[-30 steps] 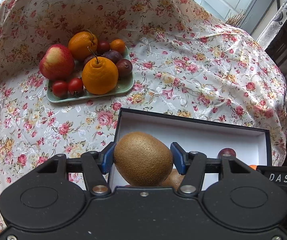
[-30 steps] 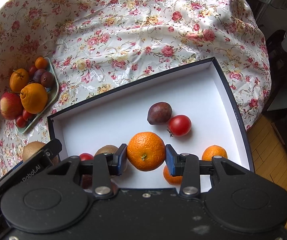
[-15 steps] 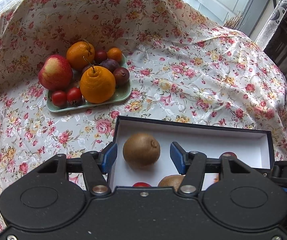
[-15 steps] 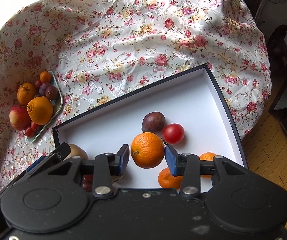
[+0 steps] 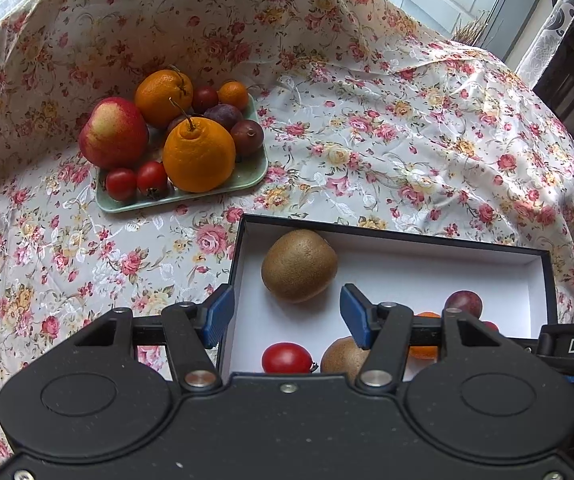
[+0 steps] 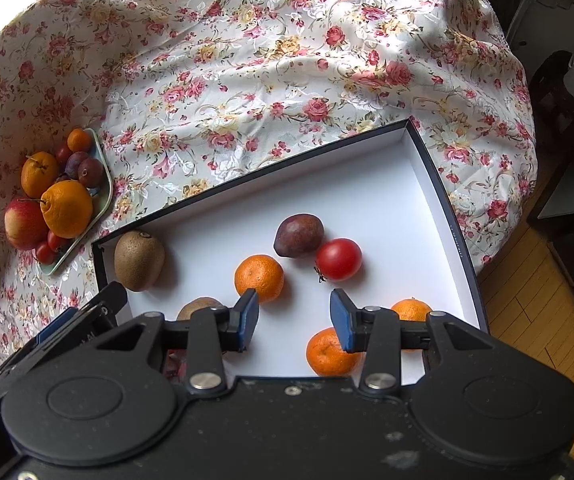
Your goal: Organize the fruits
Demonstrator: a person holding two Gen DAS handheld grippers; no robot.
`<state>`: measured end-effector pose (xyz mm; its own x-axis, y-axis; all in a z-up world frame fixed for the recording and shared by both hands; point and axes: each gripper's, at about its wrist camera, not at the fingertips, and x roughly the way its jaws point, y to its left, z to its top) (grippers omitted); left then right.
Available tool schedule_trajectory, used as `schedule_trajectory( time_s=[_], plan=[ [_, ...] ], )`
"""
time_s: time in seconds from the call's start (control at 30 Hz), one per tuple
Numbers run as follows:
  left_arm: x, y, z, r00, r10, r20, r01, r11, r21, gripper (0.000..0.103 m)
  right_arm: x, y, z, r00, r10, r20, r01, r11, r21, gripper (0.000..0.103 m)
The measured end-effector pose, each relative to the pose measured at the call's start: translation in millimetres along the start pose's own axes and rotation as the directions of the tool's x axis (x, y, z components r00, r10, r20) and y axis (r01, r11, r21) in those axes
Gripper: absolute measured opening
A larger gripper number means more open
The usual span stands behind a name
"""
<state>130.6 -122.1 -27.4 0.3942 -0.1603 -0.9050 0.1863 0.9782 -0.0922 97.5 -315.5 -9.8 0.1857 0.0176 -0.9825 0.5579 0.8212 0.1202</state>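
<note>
A white box with a dark rim lies on the flowered cloth. In its near-left corner rests a kiwi. My left gripper hangs above it, open, with nothing between its pads. A mandarin lies on the box floor just beyond the left fingertip of my right gripper, which is open and holds nothing. Also in the box are a second kiwi, a tomato, a dark plum and two more mandarins.
A green tray at the back left holds an apple, two large oranges, plums and small tomatoes. The cloth rises behind it. The table edge and a wooden floor lie to the right.
The left gripper has let go of the kiwi, which now lies in the box. The right gripper has released the mandarin onto the box floor. Both grippers have lifted away from the fruit.
</note>
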Motion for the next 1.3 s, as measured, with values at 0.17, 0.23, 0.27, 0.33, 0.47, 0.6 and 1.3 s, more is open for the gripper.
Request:
schedule_trajectory(
  time_s=[0.17, 0.23, 0.27, 0.33, 0.47, 0.6, 1.3],
  plan=[
    [1.0, -2.0, -1.4, 1.000, 0.002, -0.009, -0.002, 1.000, 0.011, 0.062, 2.7, -0.5, 0.3, 1.000, -0.026, -0.005, 0.026, 1.000, -0.011, 0.043],
    [1.6, -2.7, -2.6, 1.000, 0.005, -0.016, -0.005, 1.000, 0.015, 0.062, 3.2, 0.0, 0.3, 0.999, -0.033, -0.006, 0.033, 0.999, -0.019, 0.043],
    [1.9, -2.9, -3.1, 1.000, 0.005, -0.019, -0.005, 1.000, 0.016, 0.062, 3.5, 0.1, 0.5, 0.999, -0.037, -0.007, 0.036, 0.999, -0.022, 0.043],
    [2.3, -3.0, -4.4, 1.000, 0.007, -0.025, -0.006, 1.000, 0.018, 0.062, 3.7, 0.6, 0.4, 0.999, -0.043, -0.006, 0.043, 0.999, -0.026, 0.043],
    [1.4, -1.9, -7.0, 0.999, 0.016, -0.035, -0.015, 1.000, 0.019, 0.062, 4.4, 3.4, -0.5, 0.998, -0.070, 0.004, 0.071, 0.996, -0.045, 0.043],
    [-0.3, 0.7, -8.5, 0.999, 0.019, -0.040, -0.018, 1.000, 0.015, 0.062, 4.3, 6.7, -4.0, 0.995, -0.098, 0.024, 0.100, 0.992, -0.080, 0.043],
    [5.6, 2.4, -11.1, 0.995, 0.029, -0.099, -0.026, 0.999, 0.035, 0.062, 13.5, 30.8, -17.6, 0.977, -0.204, 0.065, 0.214, 0.943, -0.255, 0.038]
  ],
)
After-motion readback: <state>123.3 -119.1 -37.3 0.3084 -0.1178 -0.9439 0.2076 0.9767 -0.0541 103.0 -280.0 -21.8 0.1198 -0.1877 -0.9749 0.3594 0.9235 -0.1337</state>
